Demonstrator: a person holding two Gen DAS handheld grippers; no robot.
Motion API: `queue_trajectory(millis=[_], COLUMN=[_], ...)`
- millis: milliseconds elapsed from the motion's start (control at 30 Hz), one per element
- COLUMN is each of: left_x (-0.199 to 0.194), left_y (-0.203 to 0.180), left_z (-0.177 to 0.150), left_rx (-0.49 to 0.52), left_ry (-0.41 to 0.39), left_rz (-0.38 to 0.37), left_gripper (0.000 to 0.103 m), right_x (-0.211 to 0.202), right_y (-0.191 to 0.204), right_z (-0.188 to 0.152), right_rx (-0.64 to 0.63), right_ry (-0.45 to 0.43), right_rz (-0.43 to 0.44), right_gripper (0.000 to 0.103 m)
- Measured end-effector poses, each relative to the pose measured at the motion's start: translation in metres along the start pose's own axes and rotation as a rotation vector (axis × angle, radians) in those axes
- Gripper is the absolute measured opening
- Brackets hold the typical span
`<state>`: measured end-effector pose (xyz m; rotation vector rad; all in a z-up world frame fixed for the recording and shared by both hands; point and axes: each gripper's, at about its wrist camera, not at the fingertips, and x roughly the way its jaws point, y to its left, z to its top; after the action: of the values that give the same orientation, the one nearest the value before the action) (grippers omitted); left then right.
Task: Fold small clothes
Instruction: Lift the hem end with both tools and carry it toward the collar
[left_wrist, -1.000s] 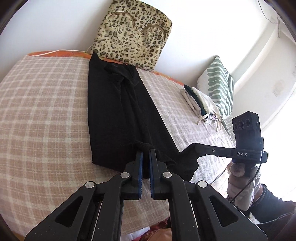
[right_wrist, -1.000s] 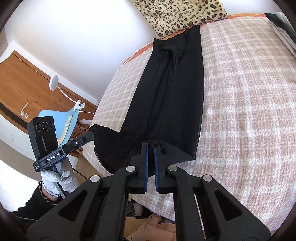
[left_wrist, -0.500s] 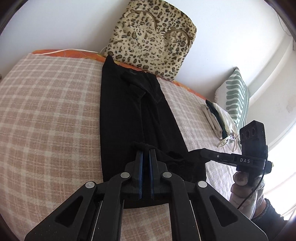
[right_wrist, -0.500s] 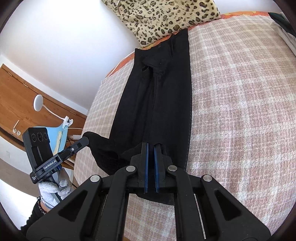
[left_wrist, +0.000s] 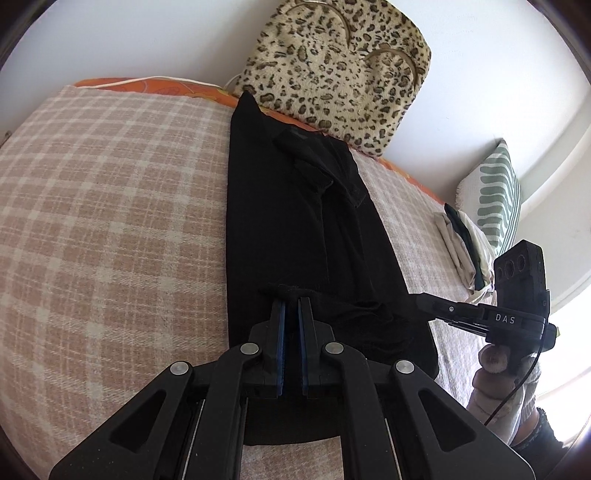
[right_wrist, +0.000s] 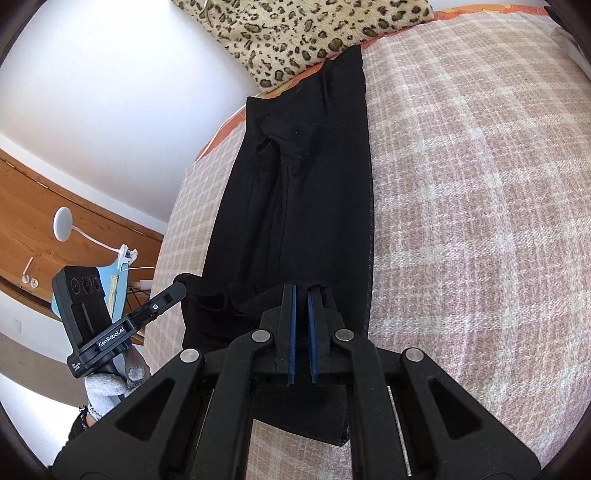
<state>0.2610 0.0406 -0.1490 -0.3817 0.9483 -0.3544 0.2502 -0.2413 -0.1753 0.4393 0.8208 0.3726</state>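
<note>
Both grippers pinching the near hem of a long black garment
Left gripper and right gripper fingers pinch it; it lies below the leopard-print bag, soft, limp, best held by corners

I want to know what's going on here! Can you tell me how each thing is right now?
Black garment: stretched long on the bed, near end lifted.
Left gripper: shut on the garment.
Right gripper: shut on the garment.
Leopard bag: leaning on the wall.
Striped pillow: propped upright.
</note>
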Motion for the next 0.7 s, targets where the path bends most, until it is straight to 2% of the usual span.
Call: queue_trajectory(millis=[133, 167, 200, 233, 267, 300, 367, 467, 533, 633, 700], left_x=[-0.001, -0.003, -0.006, -0.009, -0.014, -0.018, -0.028, -0.033, -0.028, -0.014, -0.007], left_y=[0.002, 0.002, 0.003, 0.003, 0.004, 0.005, 0.005, 0.001, 0.000, -0.007, -0.013], left_z=[0.001, 0.001, 0.002, 0.003, 0.004, 0.005, 0.005, 0.003, 0.001, -0.005, -0.009], left_rx=[0.009, 0.006, 0.006, 0.006, 0.003, 0.002, 0.016, 0.078, 0.105, 0.178, 0.234], left_ry=[0.004, -0.004, -0.017, -0.028, -0.039, -0.053, -0.086, -0.091, -0.066, -0.010, 0.008], left_rz=[0.029, 0.038, 0.050, 0.059, 0.067, 0.073, 0.084, 0.081, 0.074, 0.090, 0.110], left_gripper=[0.018, 0.019, 0.020, 0.022, 0.023, 0.024, 0.024, 0.024, 0.025, 0.031, 0.031], right_x=[-0.001, -0.004, -0.008, -0.013, -0.018, -0.024, -0.034, -0.040, -0.035, -0.021, -0.013], right_y=[-0.006, -0.006, -0.007, -0.007, -0.007, -0.007, -0.006, 0.009, 0.023, 0.035, 0.037], right_z=[0.002, 0.002, 0.003, 0.003, 0.004, 0.004, 0.004, -0.002, -0.010, -0.023, -0.029], right_rx=[0.013, 0.011, 0.009, 0.007, 0.004, 0.002, -0.013, -0.134, -0.250, -0.399, -0.445], right_ry=[0.005, 0.004, -0.007, -0.026, -0.043, -0.059, -0.090, -0.092, -0.060, -0.023, 0.007], right_rz=[0.010, 0.009, 0.009, 0.007, 0.004, 0.007, 0.006, -0.005, -0.045, -0.152, -0.194], right_gripper=[0.009, 0.017, 0.031, 0.038, 0.050, 0.054, 0.054, 0.054, 0.054, 0.053, 0.047])
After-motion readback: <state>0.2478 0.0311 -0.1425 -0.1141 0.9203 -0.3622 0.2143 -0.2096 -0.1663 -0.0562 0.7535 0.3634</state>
